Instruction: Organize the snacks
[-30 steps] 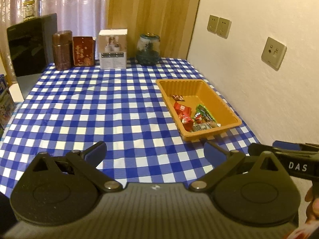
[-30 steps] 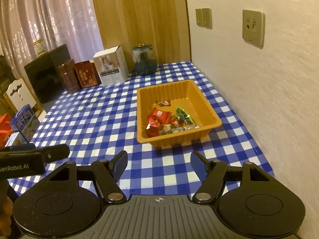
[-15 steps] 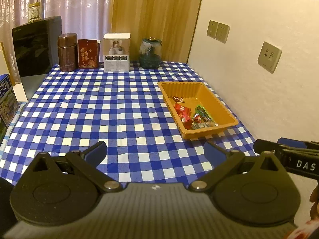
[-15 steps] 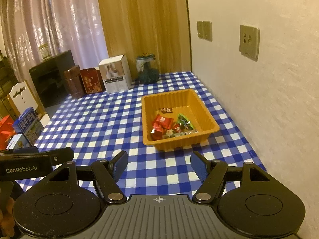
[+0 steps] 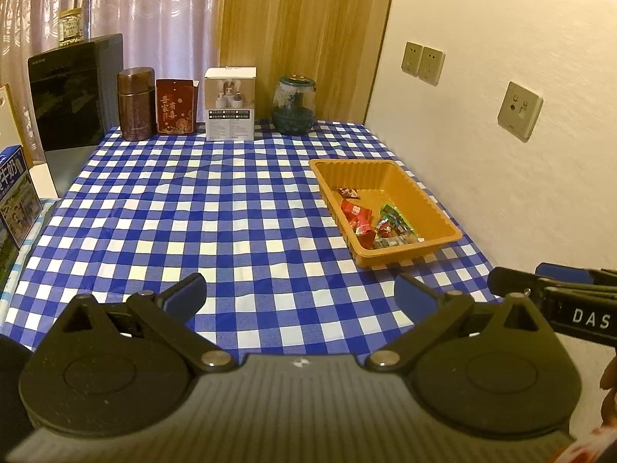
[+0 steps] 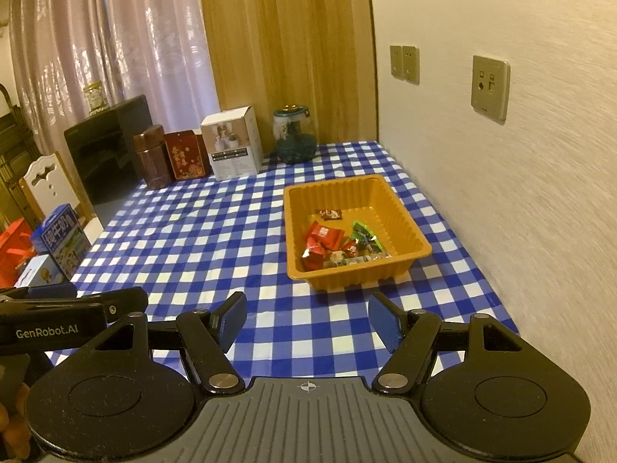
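Note:
An orange plastic tray (image 5: 420, 189) (image 6: 401, 208) stands on the blue checked tablecloth near the right wall. Several wrapped snacks, red (image 5: 356, 210) (image 6: 326, 233) and green (image 5: 391, 212) (image 6: 362, 228), lie in its near half. My left gripper (image 5: 300, 293) is open and empty, held above the table's near edge, left of the tray. My right gripper (image 6: 307, 318) is open and empty, just in front of the tray. Each gripper shows at the side of the other's view.
At the table's far edge stand a brown canister (image 5: 135, 104), a red box (image 5: 175, 112), a white box (image 5: 230, 104) and a glass jar (image 5: 294, 104). A black cabinet (image 5: 73, 92) and a blue carton (image 5: 15, 196) are to the left. The wall runs along the right.
Both grippers have drawn back and risen, so the tray and table look farther away. Both stay open and empty.

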`<act>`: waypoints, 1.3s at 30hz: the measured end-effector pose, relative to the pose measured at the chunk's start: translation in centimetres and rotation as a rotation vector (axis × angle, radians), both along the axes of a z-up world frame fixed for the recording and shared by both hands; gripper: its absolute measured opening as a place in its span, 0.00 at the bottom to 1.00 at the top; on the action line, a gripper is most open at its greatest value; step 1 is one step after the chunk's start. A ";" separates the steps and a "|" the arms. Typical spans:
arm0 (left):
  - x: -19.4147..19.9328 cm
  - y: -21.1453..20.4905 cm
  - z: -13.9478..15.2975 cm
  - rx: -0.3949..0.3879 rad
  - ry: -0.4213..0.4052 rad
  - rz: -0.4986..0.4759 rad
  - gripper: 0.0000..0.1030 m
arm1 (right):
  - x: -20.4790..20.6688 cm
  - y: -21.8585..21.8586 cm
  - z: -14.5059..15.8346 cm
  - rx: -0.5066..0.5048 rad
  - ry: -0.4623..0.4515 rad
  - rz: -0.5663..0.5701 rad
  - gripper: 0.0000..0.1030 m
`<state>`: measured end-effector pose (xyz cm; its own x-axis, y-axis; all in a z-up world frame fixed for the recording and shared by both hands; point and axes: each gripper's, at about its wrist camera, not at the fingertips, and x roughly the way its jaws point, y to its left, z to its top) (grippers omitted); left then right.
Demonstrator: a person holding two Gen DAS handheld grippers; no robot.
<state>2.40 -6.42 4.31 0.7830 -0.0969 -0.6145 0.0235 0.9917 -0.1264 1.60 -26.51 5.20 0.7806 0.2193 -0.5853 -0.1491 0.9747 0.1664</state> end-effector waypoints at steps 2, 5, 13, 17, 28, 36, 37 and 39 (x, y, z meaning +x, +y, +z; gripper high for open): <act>0.0 0.0 0.1 0.001 -0.001 -0.002 1.00 | 0.0 0.0 0.0 -0.002 0.000 -0.002 0.68; 0.0 0.0 0.1 -0.001 0.000 -0.003 1.00 | 0.0 0.0 0.0 -0.002 0.000 -0.001 0.68; 0.0 -0.2 -0.1 0.002 0.004 -0.006 1.00 | 0.0 -0.1 -0.1 0.000 0.003 -0.002 0.68; 0.0 -0.3 -0.1 0.003 0.004 -0.006 1.00 | 0.0 -0.2 -0.2 0.002 0.003 -0.002 0.68; 0.0 -0.3 -0.2 0.003 0.004 -0.007 1.00 | 0.1 -0.2 -0.3 0.003 0.003 -0.003 0.68; 0.0 -0.3 -0.4 0.000 0.006 -0.006 1.00 | 0.1 -0.2 -0.4 0.003 0.004 -0.003 0.68; 0.0 -0.3 -0.4 0.000 0.006 -0.007 1.00 | 0.1 -0.2 -0.4 0.003 0.004 -0.003 0.68; 0.0 -0.3 -0.4 -0.001 0.007 -0.006 1.00 | 0.1 -0.2 -0.4 0.003 0.004 -0.003 0.68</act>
